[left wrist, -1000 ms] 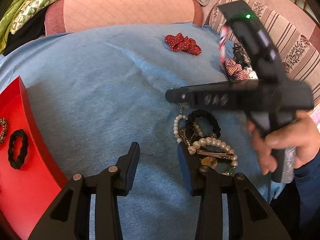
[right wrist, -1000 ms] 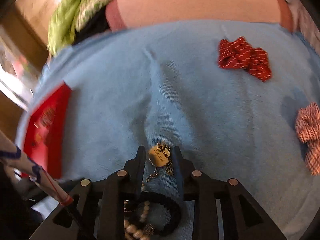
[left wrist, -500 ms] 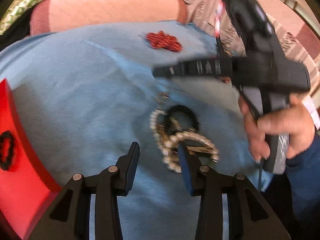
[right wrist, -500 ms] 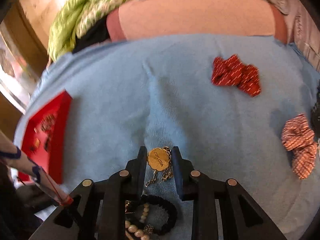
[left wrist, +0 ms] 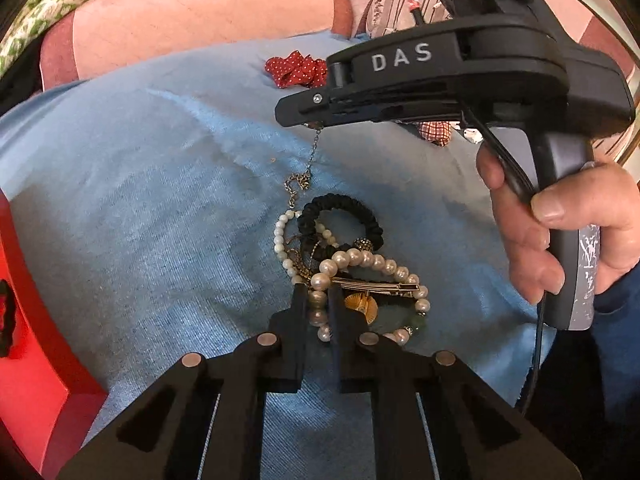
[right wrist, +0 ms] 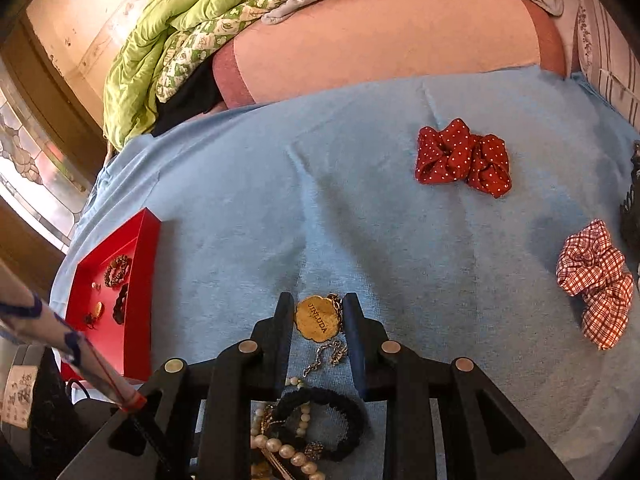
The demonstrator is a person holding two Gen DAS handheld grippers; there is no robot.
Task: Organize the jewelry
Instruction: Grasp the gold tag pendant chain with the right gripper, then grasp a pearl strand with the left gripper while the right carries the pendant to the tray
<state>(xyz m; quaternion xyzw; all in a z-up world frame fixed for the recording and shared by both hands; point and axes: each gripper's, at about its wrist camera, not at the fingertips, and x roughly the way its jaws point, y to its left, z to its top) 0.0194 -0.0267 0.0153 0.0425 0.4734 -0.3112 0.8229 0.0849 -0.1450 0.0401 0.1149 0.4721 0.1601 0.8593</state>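
Note:
A tangled pile of jewelry [left wrist: 340, 264] lies on the blue cloth [left wrist: 140, 200]: pearl strands, a black scrunchie band [left wrist: 344, 208], a gold clip. My left gripper [left wrist: 318, 304] is shut on a pearl strand [left wrist: 316, 304] at the pile's near edge. My right gripper [right wrist: 318, 312] is shut on a gold pendant tag [right wrist: 318, 318] and holds it above the cloth; its chain [left wrist: 312, 156] hangs down to the pile. The right gripper also shows in the left wrist view [left wrist: 312, 112]. The red tray [right wrist: 136, 248] holds several small pieces at the left.
A red polka-dot scrunchie [right wrist: 464, 158] lies on the far cloth. A red checked scrunchie [right wrist: 596, 268] lies at the right. A pink bolster [right wrist: 380, 40] and a green quilt [right wrist: 180, 36] lie behind. The red tray's wall [left wrist: 24, 360] is close at my left.
My left gripper moved forward to the pile and shut on the pearl strand. My right gripper lifted the gold pendant higher, drawing its chain up from the pile.

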